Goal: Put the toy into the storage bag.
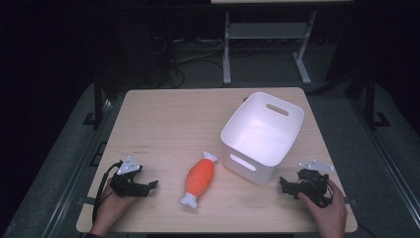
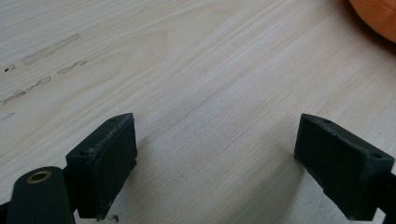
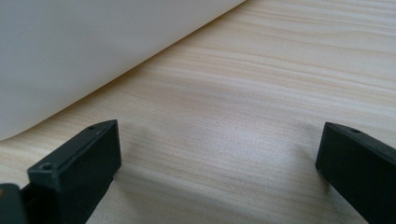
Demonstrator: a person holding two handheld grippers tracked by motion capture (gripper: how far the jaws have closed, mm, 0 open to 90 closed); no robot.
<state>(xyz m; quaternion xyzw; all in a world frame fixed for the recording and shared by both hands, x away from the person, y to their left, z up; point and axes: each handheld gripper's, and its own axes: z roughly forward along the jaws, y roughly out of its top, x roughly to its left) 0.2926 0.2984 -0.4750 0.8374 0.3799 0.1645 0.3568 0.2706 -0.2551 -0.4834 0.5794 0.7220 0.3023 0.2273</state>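
Observation:
An orange toy drumstick with white bone ends (image 1: pixel 199 179) lies on the wooden table (image 1: pixel 168 119), near the front middle. A white plastic bin (image 1: pixel 261 135) with handle slots stands to its right, empty inside. My left gripper (image 1: pixel 151 186) rests on the table at the front left, open, its jaws pointing right toward the drumstick; an orange edge of the drumstick (image 2: pixel 376 16) peeks in at the top right of the left gripper view. My right gripper (image 1: pixel 283 184) rests at the front right, open, jaws pointing left beside the bin's wall (image 3: pixel 84 51).
A person's hands hold both grippers at the table's front edge. Beyond the far edge stand the white legs of another table (image 1: pixel 227 49) and cables on a dark floor. Bare wood lies between the grippers and across the back left.

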